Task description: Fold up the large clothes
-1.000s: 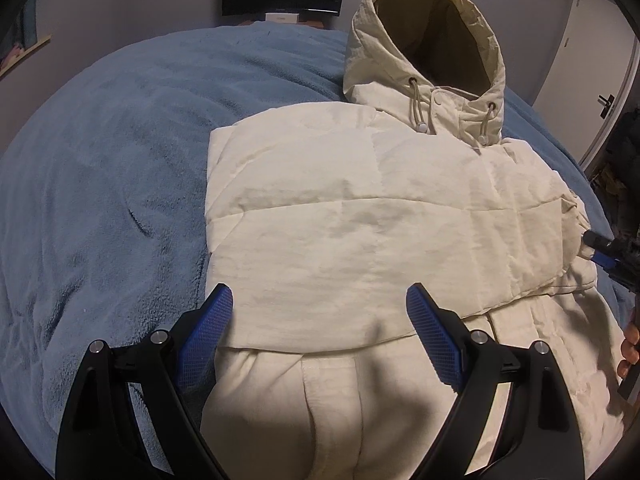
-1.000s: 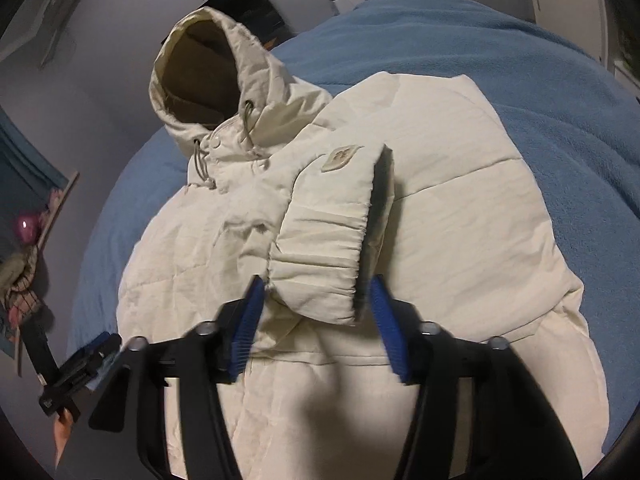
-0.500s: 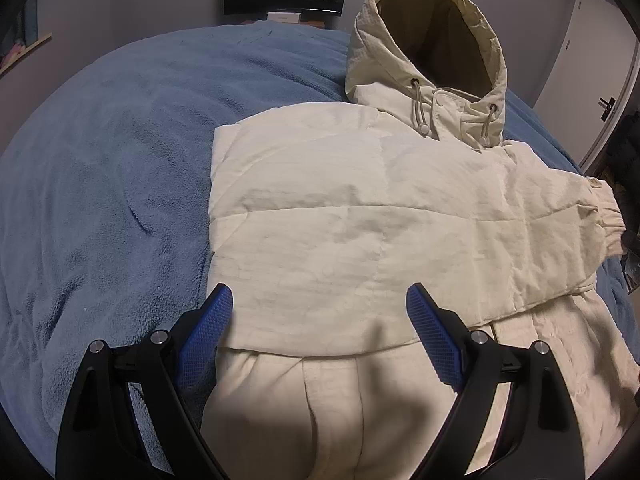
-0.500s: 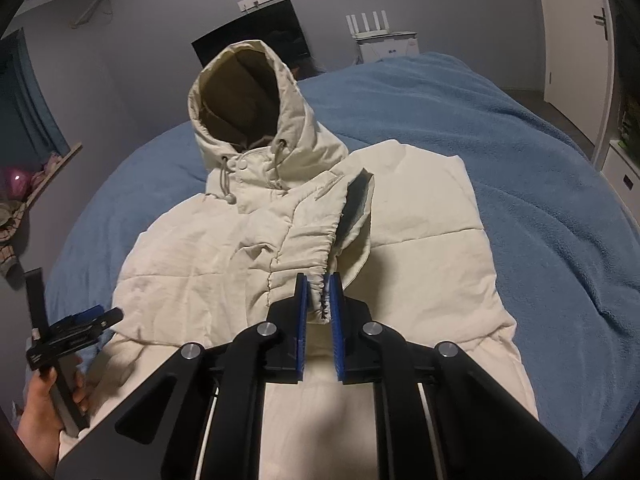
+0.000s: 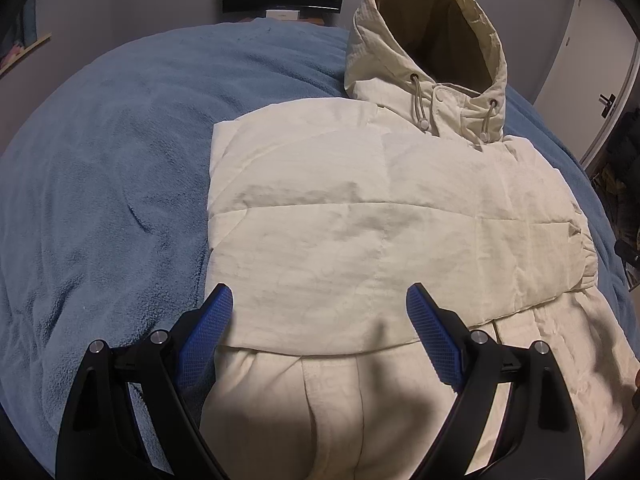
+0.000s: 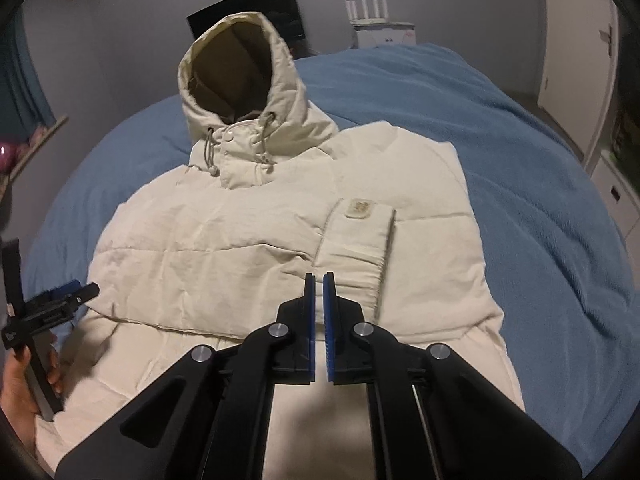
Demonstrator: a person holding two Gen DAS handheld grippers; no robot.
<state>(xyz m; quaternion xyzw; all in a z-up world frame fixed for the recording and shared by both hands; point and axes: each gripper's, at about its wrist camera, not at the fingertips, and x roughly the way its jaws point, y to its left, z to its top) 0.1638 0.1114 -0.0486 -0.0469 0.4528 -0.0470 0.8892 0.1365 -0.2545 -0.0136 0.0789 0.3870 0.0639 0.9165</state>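
Jacket spread on the bed, sleeves folded in

Jacket lay on the blue bed, hood at twelve o'clock. Your right tongs had just pressed together, empty, above the cuff. Your left tongs hung spread wide at six o'clock.

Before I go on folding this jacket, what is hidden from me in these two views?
- Jacket hem: both views, cut off by the bottom edge and the grippers' black frames.
- Sleeve cuff: right wrist view, near edge behind the right gripper.
- Sleeve folded underneath: covered by the top sleeve.
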